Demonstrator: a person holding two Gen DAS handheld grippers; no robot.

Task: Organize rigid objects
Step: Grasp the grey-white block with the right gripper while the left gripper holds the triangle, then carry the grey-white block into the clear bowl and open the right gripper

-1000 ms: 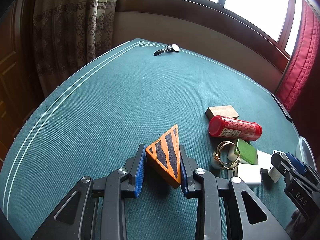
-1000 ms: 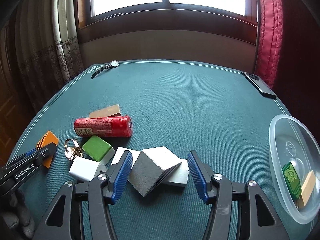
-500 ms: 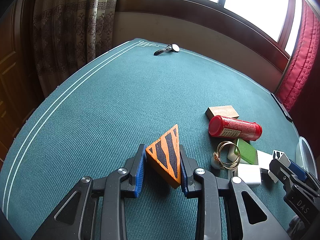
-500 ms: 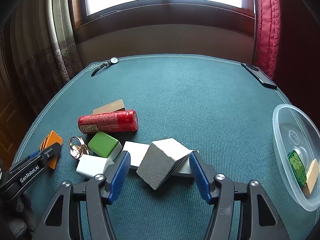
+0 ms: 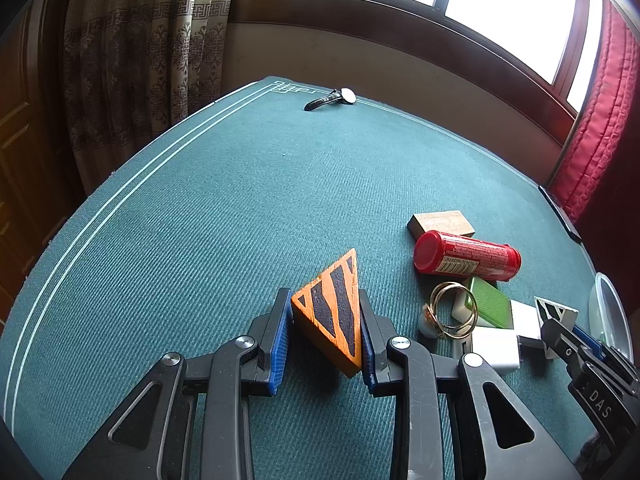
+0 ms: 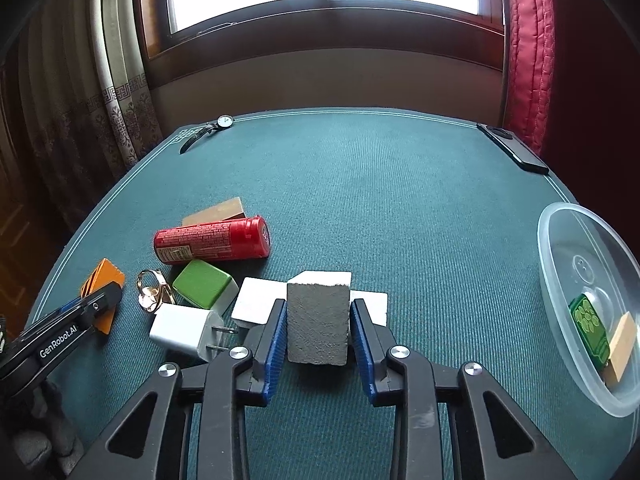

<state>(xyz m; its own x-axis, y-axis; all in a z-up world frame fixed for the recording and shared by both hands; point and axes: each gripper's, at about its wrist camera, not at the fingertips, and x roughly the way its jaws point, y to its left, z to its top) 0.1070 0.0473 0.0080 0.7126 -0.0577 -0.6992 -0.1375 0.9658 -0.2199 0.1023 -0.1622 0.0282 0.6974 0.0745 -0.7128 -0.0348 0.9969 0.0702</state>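
Since a moment ago, the right gripper has closed in on the grey block and turned it, so the block now stands straight between the blue pads with a flat side toward each pad. Both pads look pressed on it, so I think it is being squeezed for a lift. It sits low in the middle of the right view, partly over a flat white tile.

The left gripper has not moved. Its jaws are closed on the orange striped wedge, low in the middle of the left view. The wedge is tilted, with its pointy tip up and away, because the pads hold its two slanted sides.

Just left of the grey block lie a white plug, a green block, a gold ring, a red can and a wooden block, all packed close together.

At the right edge of the right view is a clear plastic bowl. A green tile and a tan block are already in it, so the held things likely go there too. The bowl is well apart from the pile, so each piece must be carried across the green table.
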